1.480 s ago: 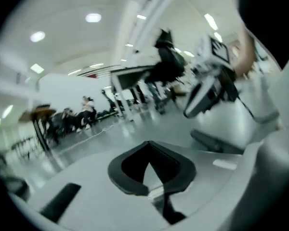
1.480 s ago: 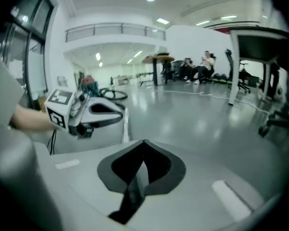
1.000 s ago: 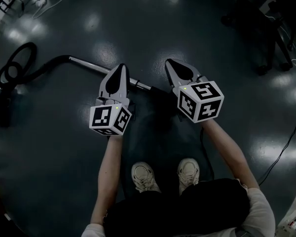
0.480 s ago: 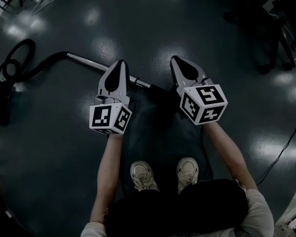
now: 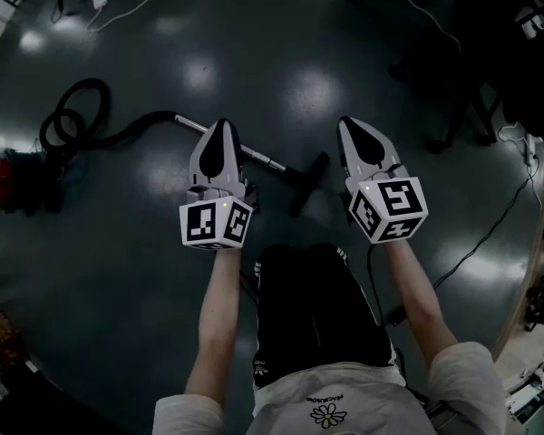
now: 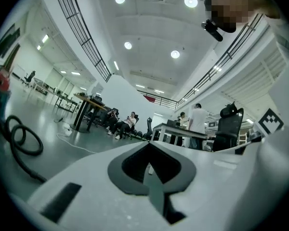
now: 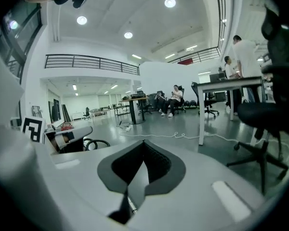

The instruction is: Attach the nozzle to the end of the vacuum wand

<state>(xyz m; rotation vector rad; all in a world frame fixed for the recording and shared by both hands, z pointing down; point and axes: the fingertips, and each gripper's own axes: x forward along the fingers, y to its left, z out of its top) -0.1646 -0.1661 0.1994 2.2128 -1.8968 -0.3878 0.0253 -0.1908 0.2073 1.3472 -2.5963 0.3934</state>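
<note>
my left gripper (image 5: 222, 132) and right gripper (image 5: 354, 130) are closed on nothing. the nozzle (image 5: 306, 181) may slip off the wand (image 5: 267, 160) if half-seated.

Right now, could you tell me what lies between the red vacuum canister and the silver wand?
In the head view, a looped black hose runs from canister to wand.
</note>
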